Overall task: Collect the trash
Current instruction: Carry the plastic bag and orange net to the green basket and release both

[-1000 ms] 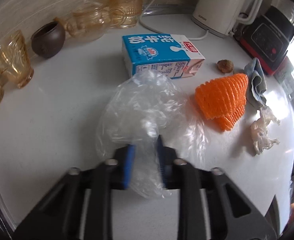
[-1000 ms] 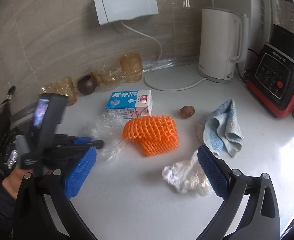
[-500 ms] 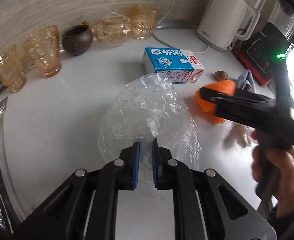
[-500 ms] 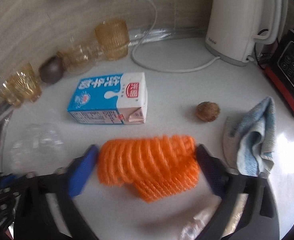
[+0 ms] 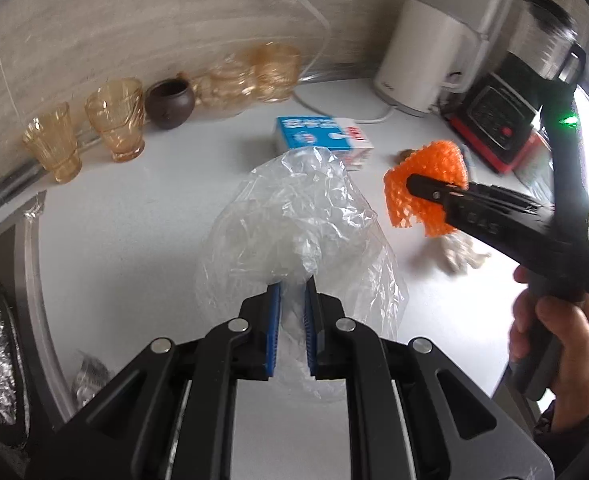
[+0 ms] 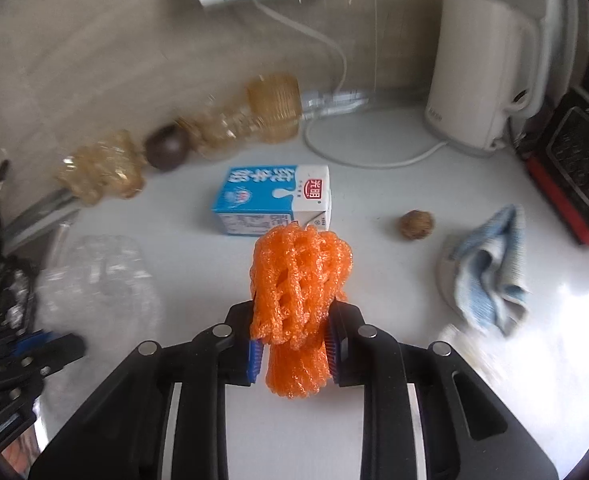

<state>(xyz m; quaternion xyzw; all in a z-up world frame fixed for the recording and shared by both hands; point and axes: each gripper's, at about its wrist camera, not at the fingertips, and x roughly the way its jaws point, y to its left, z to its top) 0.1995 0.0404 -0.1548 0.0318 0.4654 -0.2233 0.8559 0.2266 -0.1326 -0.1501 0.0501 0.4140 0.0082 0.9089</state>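
In my left gripper [image 5: 292, 320] I hold a clear, crinkled plastic bag [image 5: 294, 232], pinched at its near end and billowing up off the white counter [image 5: 134, 220]. My right gripper [image 6: 292, 350] has just closed on the orange foam fruit net [image 6: 298, 280], now squeezed into an upright bunch. Farther back a blue-and-white milk carton [image 6: 272, 200] lies on its side. To the right, near the front, sits a crumpled whitish wad [image 5: 460, 254], blurred.
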